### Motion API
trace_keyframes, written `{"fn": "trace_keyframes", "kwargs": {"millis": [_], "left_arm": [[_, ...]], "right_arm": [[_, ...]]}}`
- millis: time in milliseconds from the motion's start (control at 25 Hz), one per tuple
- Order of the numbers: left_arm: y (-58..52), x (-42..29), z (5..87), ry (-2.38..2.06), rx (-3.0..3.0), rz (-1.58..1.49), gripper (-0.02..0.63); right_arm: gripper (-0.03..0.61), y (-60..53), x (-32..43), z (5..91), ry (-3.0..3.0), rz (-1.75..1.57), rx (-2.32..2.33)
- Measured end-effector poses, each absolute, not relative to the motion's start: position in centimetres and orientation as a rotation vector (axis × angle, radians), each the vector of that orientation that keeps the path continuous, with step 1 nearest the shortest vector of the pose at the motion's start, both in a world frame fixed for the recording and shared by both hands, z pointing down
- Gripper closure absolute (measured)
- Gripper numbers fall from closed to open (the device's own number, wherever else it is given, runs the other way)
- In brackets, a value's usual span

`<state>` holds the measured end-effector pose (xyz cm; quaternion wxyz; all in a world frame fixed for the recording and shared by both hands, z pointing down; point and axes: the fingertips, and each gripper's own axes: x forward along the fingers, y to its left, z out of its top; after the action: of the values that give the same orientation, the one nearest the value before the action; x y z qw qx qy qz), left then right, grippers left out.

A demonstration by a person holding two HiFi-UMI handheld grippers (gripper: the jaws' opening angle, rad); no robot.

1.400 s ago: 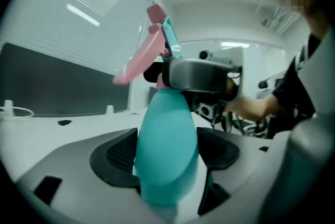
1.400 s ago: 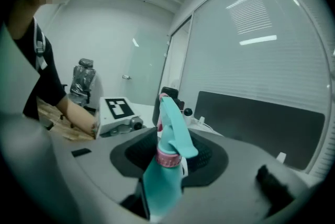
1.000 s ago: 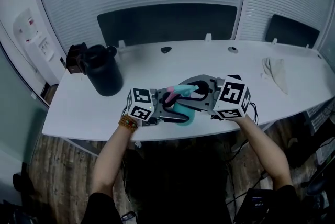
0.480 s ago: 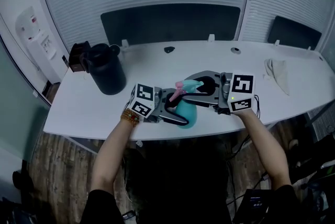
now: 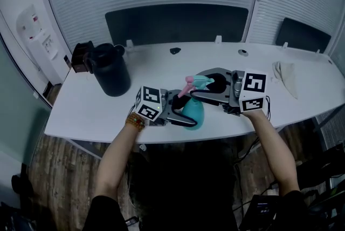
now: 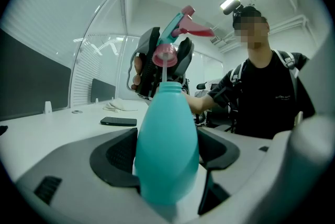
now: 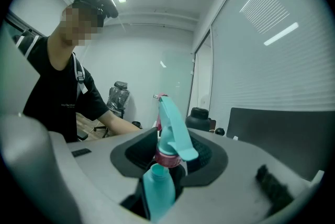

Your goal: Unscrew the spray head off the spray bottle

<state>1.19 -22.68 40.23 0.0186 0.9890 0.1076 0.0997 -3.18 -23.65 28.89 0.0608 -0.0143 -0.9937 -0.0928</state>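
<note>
Spray head, unscrewed, sits clamped in your right hand-held gripper at twelve o'clock above the spray bottle, which your left hand-held gripper grips over the counter; only lifting its tube clear seems left.

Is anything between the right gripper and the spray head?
Nothing visible does. The right gripper has its jaws shut on the spray head, lifted off the bottle; only its thin tube reaches into the neck.

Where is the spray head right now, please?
The spray head is mid-table in the head view, clamped in the right gripper just above the neck of the teal bottle held by the left gripper.
</note>
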Motion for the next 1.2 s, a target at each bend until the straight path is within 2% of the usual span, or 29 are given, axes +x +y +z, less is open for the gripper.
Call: {"fn": "trace_keyframes", "kwargs": {"millis": [240,840,1000,1200], "left_arm": [[-24.7,1.3,40.2,0.111,3.075,0.304,0.268],[-26.1,1.1,40.2,-0.054,3.072,0.29,0.268],[-26.7,0.9,40.1,-0.107,3.071,0.283,0.268],[-28.7,0.2,40.0,-0.277,3.051,0.274,0.267]], "right_arm": [[0.434,-24.4,-3.6,30.5,-2.944,-0.287,0.002],[0.433,-26.1,-3.8,33.0,-2.974,-0.293,0.127],[0.389,-27.2,-3.2,33.1,-3.013,-0.211,0.174],[0.379,-28.6,-1.7,32.8,-3.073,-0.149,0.228]]}}
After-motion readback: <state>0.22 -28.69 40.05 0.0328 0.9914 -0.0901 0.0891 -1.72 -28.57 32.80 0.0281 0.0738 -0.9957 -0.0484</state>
